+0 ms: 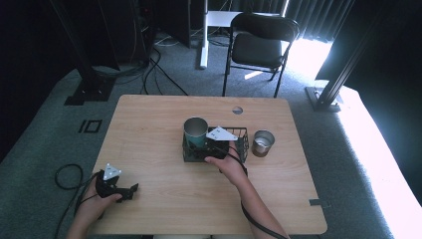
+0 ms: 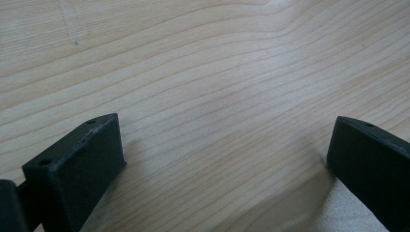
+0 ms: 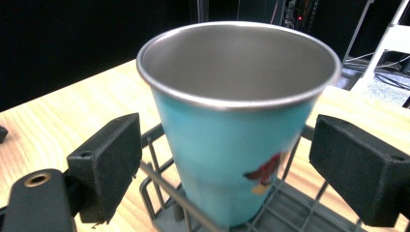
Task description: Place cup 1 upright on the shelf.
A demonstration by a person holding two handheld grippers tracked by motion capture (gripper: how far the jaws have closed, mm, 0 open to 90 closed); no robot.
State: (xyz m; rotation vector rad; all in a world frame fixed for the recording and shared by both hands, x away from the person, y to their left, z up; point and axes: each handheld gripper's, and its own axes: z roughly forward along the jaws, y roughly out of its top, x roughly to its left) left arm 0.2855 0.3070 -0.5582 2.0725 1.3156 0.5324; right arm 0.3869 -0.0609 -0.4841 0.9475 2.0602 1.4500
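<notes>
table (image 1: pixel 149 129): wooden top, lying wide and bare on its left half; round hole (image 1: pixel 237 110) sitting near the far edge
basket (image 1: pixel 242 135): one black wire basket, standing mid-table, well in from every edge
blue cup (image 1: pixel 195 131): one, standing upright in the basket's left end, rim rising above the wires; in the right gripper view (image 3: pixel 232 145) its base is sitting on the basket floor, a small red mark showing on its side
steel cup (image 1: pixel 263 143): one, standing upright on the table just beside the basket's right end; open wood lying beyond it toward the right edge
right gripper (image 1: pixel 211 145): reaching over the basket's near side, hand (image 1: pixel 230 167) behind it, forearm running in from the bottom edge
right jaws: standing apart, one on each side of the blue cup, a gap showing between each pad and the cup wall
left gripper (image 1: pixel 130 191): resting low at the near left corner, hand (image 1: pixel 94 201) wrapping it from behind, cable (image 1: pixel 64 175) looping off the table edge
left jaws: standing wide apart over bare wood in the left gripper view (image 2: pixel 227 159), nothing lying between them
chair (image 1: pixel 259 45): one, standing beyond the far edge
</notes>
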